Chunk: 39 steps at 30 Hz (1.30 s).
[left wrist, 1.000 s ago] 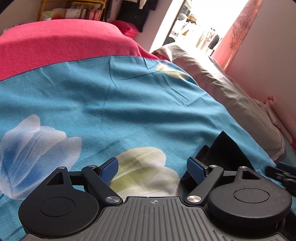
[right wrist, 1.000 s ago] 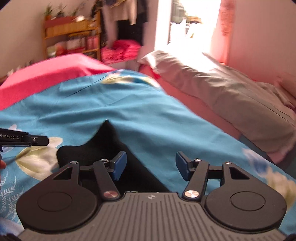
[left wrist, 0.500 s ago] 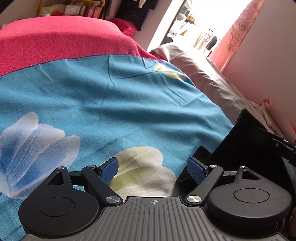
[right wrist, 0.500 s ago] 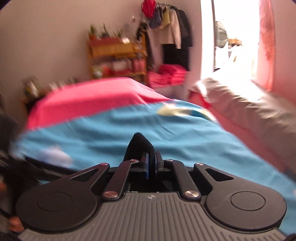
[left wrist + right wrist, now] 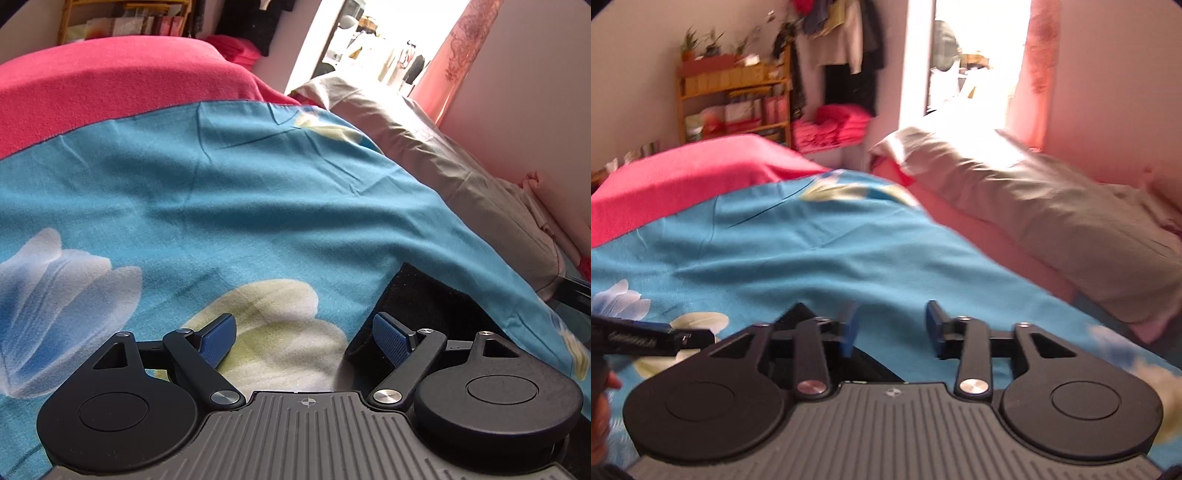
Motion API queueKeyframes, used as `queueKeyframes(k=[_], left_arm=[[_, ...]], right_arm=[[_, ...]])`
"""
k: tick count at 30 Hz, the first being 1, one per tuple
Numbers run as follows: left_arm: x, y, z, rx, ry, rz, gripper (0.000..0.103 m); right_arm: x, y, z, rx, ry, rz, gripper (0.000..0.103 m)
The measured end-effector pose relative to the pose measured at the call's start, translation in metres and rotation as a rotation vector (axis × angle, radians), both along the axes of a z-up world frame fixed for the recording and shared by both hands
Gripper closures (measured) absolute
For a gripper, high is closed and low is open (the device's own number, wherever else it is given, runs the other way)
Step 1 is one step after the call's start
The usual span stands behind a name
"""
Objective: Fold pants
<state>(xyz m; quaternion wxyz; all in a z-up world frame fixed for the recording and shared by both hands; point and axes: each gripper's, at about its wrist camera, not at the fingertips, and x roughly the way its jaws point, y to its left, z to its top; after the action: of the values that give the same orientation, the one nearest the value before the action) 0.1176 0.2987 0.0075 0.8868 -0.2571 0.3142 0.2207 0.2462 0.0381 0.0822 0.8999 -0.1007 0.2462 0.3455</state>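
The pants point(image 5: 424, 295), made of black fabric, lay on a bed covered by a teal bedspread point(image 5: 258, 192) printed with large pale flowers. In the left wrist view they appeared at the lower right as a dark, flattened shape with one squared corner pointing away from the camera. The left gripper point(image 5: 304, 334) hovered low over the bedspread with its two blue-padded fingers spread wide apart and nothing between them. Its right finger pad point(image 5: 389, 338) sat over the near edge of the black fabric, while its left pad hung above a cream flower print; whether the right pad touched the cloth was hard to judge from this angle.

In the right wrist view, which was somewhat blurred, the right gripper point(image 5: 890, 328) also had its fingers spread, holding nothing. A patch of the black pants point(image 5: 871, 363) showed just below and to the left of its left finger, and another dark corner peeked out behind the left linkage. At the far left edge of that view the left gripper point(image 5: 646, 338) reached in as a black bar with pale lettering.

Beyond the teal cover lay a bright pink blanket point(image 5: 110, 81). To the right ran a grey-beige pillow point(image 5: 1052, 218) beside a pink wall. A wooden shelf point(image 5: 735, 103) stood in the far corner, with clothes hanging nearby and a bright doorway.
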Motion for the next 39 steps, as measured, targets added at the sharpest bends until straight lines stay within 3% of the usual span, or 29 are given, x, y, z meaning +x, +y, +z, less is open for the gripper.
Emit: queueKeyframes(k=[4,6,9,13,16,17,18,20,21,22,23,25,26,27,29,30,34,37,39], left_arm=[[0.008,-0.009,0.003,0.017,0.031,-0.031,0.000],[0.014,-0.019,0.007,0.030,0.063,-0.056,0.000],[0.025,-0.045,0.019,0.063,0.092,-0.131,0.000],[0.053,-0.090,0.038,0.106,0.118,-0.274,0.000],[0.086,-0.116,0.033,0.042,0.126,-0.379,0.000],[0.096,-0.120,0.025,0.013,0.127,-0.394,0.000],[0.105,-0.122,0.013,-0.020,0.146,-0.388,0.000],[0.120,-0.123,-0.009,-0.066,0.183,-0.370,0.000],[0.120,-0.125,-0.014,-0.048,0.158,-0.375,0.000],[0.119,-0.129,-0.015,-0.020,0.148,-0.371,0.000],[0.118,-0.134,-0.016,0.004,0.152,-0.370,0.000],[0.115,-0.142,-0.019,0.051,0.139,-0.366,0.000],[0.113,-0.145,-0.021,0.076,0.129,-0.367,0.000],[0.111,-0.147,-0.021,0.102,0.121,-0.369,0.000],[0.109,-0.154,-0.024,0.155,0.120,-0.366,0.000],[0.109,-0.158,-0.025,0.182,0.127,-0.367,0.000],[0.108,-0.168,-0.028,0.270,0.140,-0.364,0.000],[0.105,-0.169,-0.030,0.291,0.128,-0.377,0.000],[0.103,-0.169,-0.030,0.294,0.120,-0.383,0.000]], right_arm=[[-0.034,-0.103,0.006,0.076,0.015,-0.166,0.036],[-0.042,-0.139,-0.008,0.075,0.036,-0.281,0.035],[-0.041,-0.165,-0.041,0.065,0.152,-0.414,0.041],[-0.033,-0.157,-0.077,0.134,0.299,-0.320,0.043],[-0.012,-0.161,-0.104,0.120,0.401,-0.283,0.043],[-0.006,-0.176,-0.108,0.163,0.433,-0.285,0.051],[-0.001,-0.195,-0.109,0.233,0.470,-0.283,0.066],[0.004,-0.254,-0.110,0.383,0.547,-0.369,0.069],[0.003,-0.283,-0.110,0.438,0.552,-0.416,0.074],[0.001,-0.312,-0.109,0.448,0.528,-0.490,0.075],[-0.002,-0.342,-0.109,0.450,0.500,-0.562,0.084],[-0.010,-0.397,-0.106,0.461,0.460,-0.768,0.092],[-0.017,-0.419,-0.103,0.491,0.438,-0.851,0.102],[-0.026,-0.430,-0.097,0.495,0.399,-0.929,0.093],[-0.036,-0.414,-0.081,0.348,0.287,-1.000,0.069],[-0.039,-0.398,-0.075,0.317,0.264,-0.946,0.068],[-0.033,-0.307,-0.075,0.425,0.426,-0.555,0.060],[-0.025,-0.238,-0.083,0.347,0.480,-0.412,0.053],[-0.020,-0.213,-0.096,0.261,0.502,-0.382,0.046]])
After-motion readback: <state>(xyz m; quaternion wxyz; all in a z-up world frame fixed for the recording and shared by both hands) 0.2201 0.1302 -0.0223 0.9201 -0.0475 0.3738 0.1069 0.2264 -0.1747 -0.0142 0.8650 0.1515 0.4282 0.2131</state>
